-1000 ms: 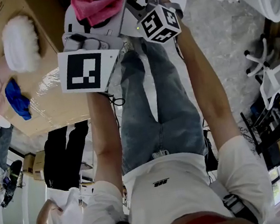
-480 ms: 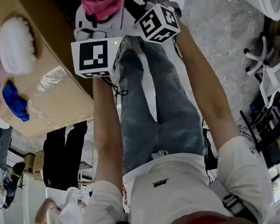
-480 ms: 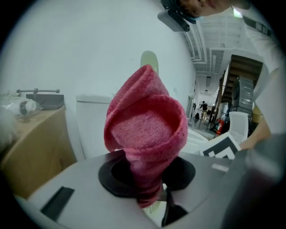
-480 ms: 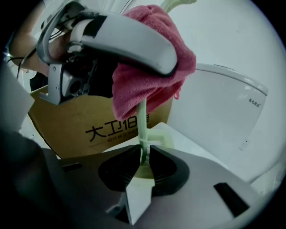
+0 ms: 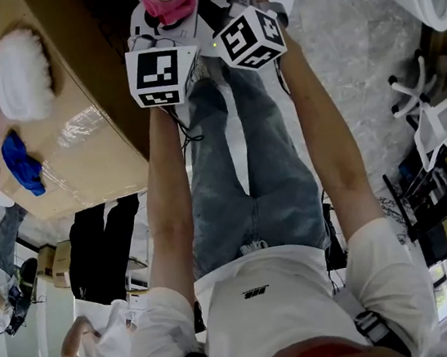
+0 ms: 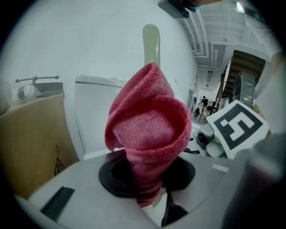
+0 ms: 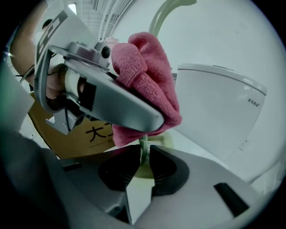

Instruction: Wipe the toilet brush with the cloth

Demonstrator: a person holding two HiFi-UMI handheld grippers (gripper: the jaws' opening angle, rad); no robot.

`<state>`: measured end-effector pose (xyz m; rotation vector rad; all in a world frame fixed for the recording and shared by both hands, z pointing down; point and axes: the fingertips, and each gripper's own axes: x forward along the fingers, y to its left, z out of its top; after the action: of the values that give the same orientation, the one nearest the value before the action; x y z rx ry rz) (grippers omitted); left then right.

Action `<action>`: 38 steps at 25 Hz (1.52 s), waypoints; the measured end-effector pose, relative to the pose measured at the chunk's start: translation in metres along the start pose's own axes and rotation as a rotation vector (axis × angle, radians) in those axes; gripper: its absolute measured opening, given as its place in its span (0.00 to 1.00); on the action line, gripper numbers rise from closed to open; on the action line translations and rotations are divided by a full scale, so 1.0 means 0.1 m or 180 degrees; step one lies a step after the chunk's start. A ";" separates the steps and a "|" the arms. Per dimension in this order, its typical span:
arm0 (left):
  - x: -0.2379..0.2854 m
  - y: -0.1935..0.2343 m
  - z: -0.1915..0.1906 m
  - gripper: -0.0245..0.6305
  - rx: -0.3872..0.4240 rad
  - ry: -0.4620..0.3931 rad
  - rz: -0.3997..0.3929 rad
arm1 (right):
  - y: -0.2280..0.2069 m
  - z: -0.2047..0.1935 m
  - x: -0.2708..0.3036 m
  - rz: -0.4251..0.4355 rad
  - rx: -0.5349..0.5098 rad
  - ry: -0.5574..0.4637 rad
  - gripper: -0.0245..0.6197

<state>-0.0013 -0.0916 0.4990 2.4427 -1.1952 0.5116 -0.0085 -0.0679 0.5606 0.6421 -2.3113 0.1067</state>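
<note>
Mid-wipe, likely unfinished: toilet brush [image 7: 163, 15] held upright before toilet [image 7: 219, 103], stem clamped in right tool [image 7: 143, 163], left tool [image 6: 149, 183] closing on pink cloth [image 6: 145, 129] bunched against stem; upper stem bare, bristle end unseen.

The left forearm [image 5: 164, 198] and right forearm [image 5: 326, 143] reach forward side by side, the left gripper [image 6: 149, 197] closing its jaws on the pink cloth [image 6: 147, 134] pinched between them, the right gripper [image 7: 143, 165] just beside it, clamped on the toilet brush [image 7: 144, 150] by its thin handle.
</note>
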 end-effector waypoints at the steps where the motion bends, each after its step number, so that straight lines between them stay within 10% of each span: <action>1: 0.02 0.00 -0.03 0.22 0.0002 0.0020 -0.0001 | 0.00 0.00 0.00 -0.0002 -0.0001 -0.0003 0.13; 16: 0.04 0.00 -0.15 0.22 0.0015 0.0166 0.0040 | 0.03 0.00 -0.01 -0.0034 -0.0056 0.0047 0.13; 38: -0.44 -0.03 0.82 0.23 0.0200 -0.0213 -0.0044 | 0.05 0.00 0.01 -0.0031 -0.0075 0.0132 0.13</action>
<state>-0.0113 -0.0996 0.4072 2.5378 -1.2051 0.4739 -0.0110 -0.0640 0.5617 0.6337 -2.2662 0.0874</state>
